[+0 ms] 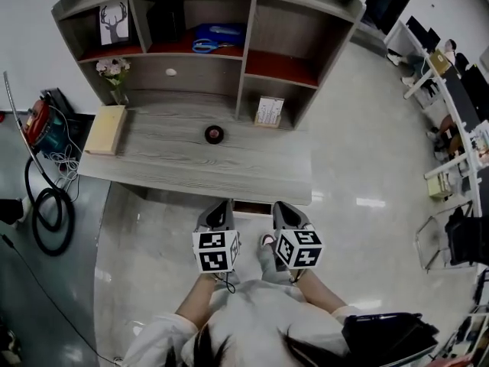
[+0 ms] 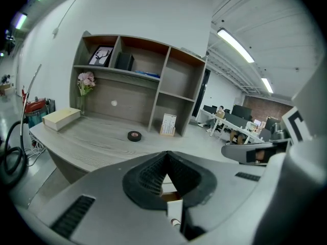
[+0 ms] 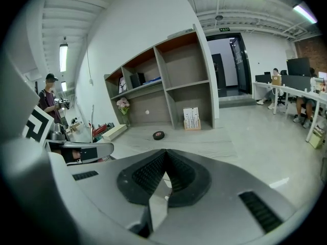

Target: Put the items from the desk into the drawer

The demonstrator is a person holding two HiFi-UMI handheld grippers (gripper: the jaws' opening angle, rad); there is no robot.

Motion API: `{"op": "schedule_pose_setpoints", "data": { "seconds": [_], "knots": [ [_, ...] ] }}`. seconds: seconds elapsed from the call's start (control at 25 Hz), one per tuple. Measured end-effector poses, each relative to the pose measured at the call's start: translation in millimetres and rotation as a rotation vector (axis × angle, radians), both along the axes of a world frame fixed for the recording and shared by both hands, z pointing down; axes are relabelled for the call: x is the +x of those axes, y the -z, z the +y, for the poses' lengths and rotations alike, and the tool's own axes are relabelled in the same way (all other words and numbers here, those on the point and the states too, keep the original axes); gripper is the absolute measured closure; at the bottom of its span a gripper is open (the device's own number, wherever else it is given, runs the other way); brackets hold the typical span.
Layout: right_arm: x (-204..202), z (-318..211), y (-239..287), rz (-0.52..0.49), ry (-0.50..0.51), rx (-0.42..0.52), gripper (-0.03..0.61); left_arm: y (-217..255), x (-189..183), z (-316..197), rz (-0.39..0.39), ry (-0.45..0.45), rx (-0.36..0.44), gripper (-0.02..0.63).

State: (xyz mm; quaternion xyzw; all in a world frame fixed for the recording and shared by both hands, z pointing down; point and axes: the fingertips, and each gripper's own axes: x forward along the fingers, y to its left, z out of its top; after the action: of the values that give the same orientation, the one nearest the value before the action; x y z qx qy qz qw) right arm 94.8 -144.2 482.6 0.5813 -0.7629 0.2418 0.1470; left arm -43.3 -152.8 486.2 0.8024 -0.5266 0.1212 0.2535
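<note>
Your light top, your grey grippers
You wear a pale long-sleeved top [image 1: 260,310]; the left gripper [image 1: 221,207] and right gripper [image 1: 283,208] have grey shells, black ribbed pads [image 2: 147,176] and a black-and-white marker cube [image 1: 215,251] each.

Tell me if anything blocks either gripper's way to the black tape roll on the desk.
Nothing visible does. The tape roll lies alone on bare desktop, straight ahead of the left gripper and right gripper, both shut and empty near the front edge. The box and calendar stand off to the sides.
</note>
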Motion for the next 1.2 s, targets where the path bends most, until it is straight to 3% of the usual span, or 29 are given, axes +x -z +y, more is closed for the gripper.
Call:
{"op": "schedule_pose_setpoints", "data": {
  "seconds": [0.2,0.44,0.96,1.2],
  "knots": [
    [3,-22,3,-0.004,0.091,0.006,0.58,6,7,-9,-0.013,0.077,0.002,0.617],
    [24,-45,10,-0.02,0.117,0.015,0.58,20,29,-29,-0.019,0.105,0.04,0.617],
    [33,-60,0,-0.037,0.138,0.001,0.58,10,44,-37,-0.037,0.087,0.022,0.617],
    [33,-65,2,-0.031,0.146,0.004,0.58,8,46,-41,-0.022,0.078,0.018,0.578]
  ]
}}
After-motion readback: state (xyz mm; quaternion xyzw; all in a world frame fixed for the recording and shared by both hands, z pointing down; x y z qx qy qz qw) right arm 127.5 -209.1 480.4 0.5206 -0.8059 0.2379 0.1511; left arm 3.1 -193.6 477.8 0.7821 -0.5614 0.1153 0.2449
